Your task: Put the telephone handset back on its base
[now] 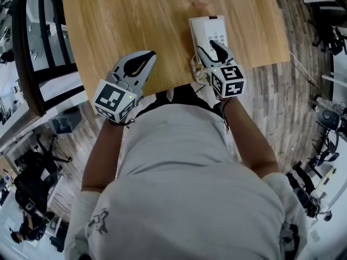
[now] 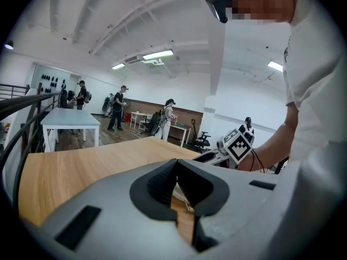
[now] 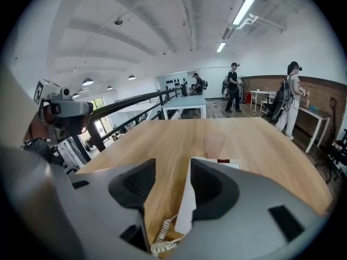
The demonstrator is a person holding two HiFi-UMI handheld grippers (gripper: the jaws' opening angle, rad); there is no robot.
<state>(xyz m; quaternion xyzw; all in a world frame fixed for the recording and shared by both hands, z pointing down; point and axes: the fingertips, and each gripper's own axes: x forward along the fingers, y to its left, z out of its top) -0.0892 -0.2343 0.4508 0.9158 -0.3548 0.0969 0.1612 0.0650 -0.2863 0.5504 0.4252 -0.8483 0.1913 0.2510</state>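
Two grippers, one telephone point(image 1: 206, 26): left gripper point(image 1: 150, 54) pinched together, empty, centre-left; right gripper point(image 1: 207, 46) spread, empty, over the telephone's lower end.

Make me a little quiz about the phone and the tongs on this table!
1. True or false: the telephone sits on the floor.
2. What hovers over the telephone? A: a cup. B: the right tongs. C: a book.
3. Fill in: the coiled cord lies on the wooden ____.
Key: 1 false; 2 B; 3 table.
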